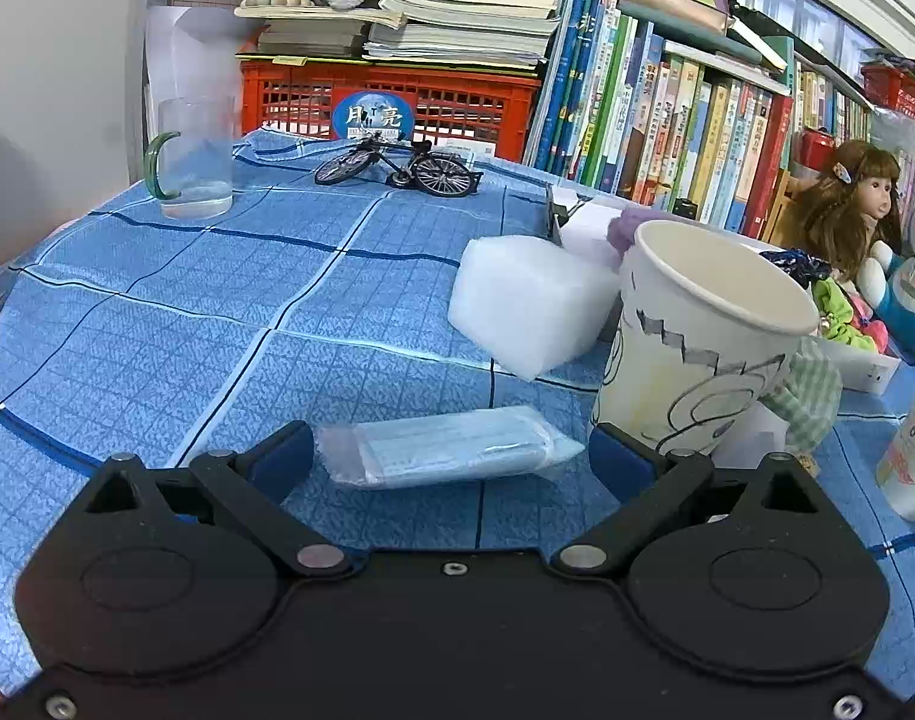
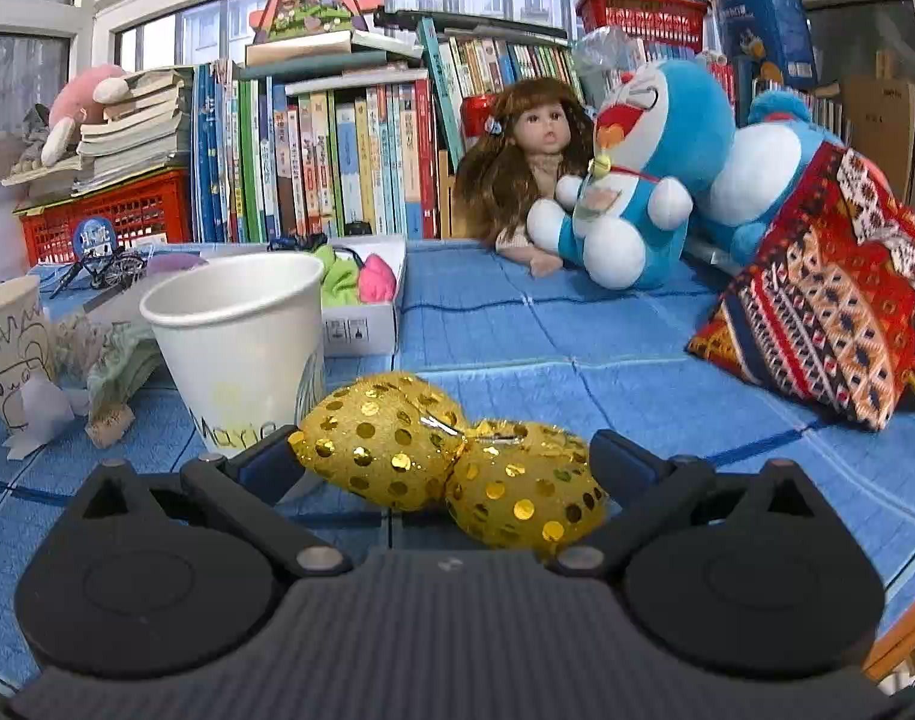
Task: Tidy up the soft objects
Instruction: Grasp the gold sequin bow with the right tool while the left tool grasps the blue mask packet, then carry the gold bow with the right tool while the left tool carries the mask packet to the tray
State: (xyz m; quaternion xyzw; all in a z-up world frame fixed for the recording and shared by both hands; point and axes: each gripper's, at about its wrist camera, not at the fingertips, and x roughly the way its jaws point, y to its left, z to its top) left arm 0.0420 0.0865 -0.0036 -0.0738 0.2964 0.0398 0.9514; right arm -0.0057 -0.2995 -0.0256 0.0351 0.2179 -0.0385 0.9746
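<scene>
Mask pack [image 1: 451,447] in clear wrap lies flat on the blue checked surface [image 1: 187,300], between the spread jaws of the left gripper [image 1: 451,462], untouched. Gold sequin pouches [image 2: 451,462], two joined, sit between the spread jaws of the right gripper [image 2: 445,462], not clamped. Paper cup [image 2: 241,342] just left of them; foam block [image 1: 523,300] beyond the mask pack.

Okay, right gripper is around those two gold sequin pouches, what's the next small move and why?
Probably close the right gripper: its fingers already sit open on either side of the two gold sequinned fabric pouches lying on the blue checked tablecloth, so squeezing should secure them.
</scene>
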